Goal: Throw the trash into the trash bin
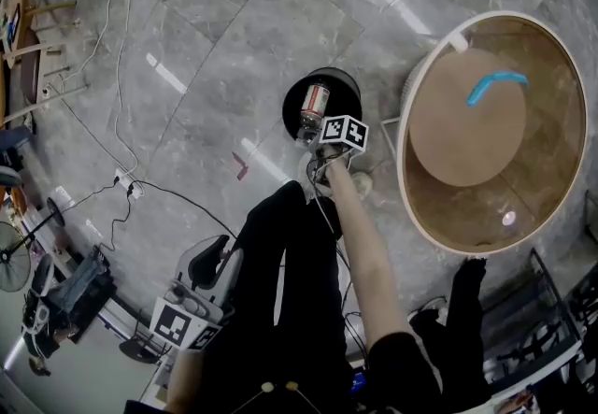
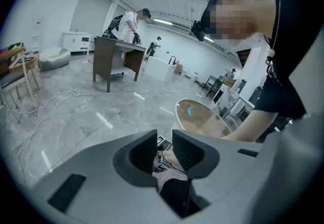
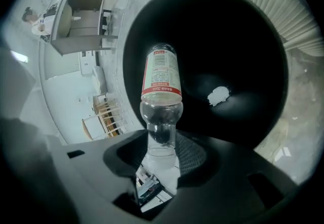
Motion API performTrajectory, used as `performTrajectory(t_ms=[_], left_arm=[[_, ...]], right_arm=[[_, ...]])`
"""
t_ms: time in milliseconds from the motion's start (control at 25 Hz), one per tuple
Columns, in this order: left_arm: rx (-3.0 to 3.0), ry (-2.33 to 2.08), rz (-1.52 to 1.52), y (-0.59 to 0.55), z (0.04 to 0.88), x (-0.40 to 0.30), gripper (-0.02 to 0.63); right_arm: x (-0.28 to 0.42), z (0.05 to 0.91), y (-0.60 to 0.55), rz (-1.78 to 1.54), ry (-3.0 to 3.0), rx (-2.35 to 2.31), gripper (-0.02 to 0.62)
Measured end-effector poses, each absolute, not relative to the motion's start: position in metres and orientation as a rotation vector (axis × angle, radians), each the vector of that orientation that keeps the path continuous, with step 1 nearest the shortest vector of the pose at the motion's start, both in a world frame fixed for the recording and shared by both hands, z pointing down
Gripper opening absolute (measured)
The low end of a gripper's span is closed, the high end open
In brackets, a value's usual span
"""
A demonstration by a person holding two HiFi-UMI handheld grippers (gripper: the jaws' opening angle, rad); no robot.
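A clear plastic bottle (image 1: 313,108) with a red and white label hangs over the mouth of the round black trash bin (image 1: 333,82). My right gripper (image 1: 322,134) is shut on the bottle's lower end. In the right gripper view the bottle (image 3: 161,91) sticks out from between the jaws of the right gripper (image 3: 162,149) into the bin's dark inside (image 3: 243,41), where a white scrap (image 3: 218,95) lies. My left gripper (image 1: 213,253) hangs low beside the person's leg, well short of the bin. Seen from its own camera, the left gripper (image 2: 164,142) has a narrow gap between its pads with nothing in it.
A round wooden table with a raised white rim (image 1: 411,188) stands just right of the bin, a blue curved thing (image 1: 493,83) on it. Cables (image 1: 112,76) and a power strip (image 1: 126,183) lie on the grey floor to the left. A small red scrap (image 1: 241,166) lies near the bin.
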State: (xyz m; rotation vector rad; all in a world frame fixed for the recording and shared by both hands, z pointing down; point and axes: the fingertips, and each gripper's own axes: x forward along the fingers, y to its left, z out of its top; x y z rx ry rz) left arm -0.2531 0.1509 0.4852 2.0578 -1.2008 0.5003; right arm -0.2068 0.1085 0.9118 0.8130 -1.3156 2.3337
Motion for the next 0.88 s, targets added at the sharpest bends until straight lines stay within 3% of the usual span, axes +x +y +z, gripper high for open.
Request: performTrajectory(t_ms=[560,600,680,720,800,880], left_arm=[[2.032,-1.353,0.416,0.144,0.531,-0.288,0.095],[2.029,-1.353,0.417,0.145,0.528,-0.289,0.095],[2.027,-1.348,0.423,0.146,0.517,-0.288,0.095],[2.027,-1.344,0.428,0.146,0.51,-0.287,0.095],[2.024,-1.342,0.438,0.145,0.495,-0.286,0.095],[2.013,-1.342,0.441,0.143,0.478,-0.285,0.095]], right_arm=[[-0.203,0.981,0.071,2.502,-1.009,0.991,0.179],[-0.205,0.977,0.07,2.507,-1.027,0.973,0.196],[-0.209,0.967,0.067,2.541,-1.047,0.943,0.367],[-0.209,0.962,0.066,2.561,-1.042,0.941,0.394],[-0.206,0.948,0.065,2.572,-1.039,0.95,0.347],[-0.205,0.925,0.064,2.567,-1.077,0.934,0.347]])
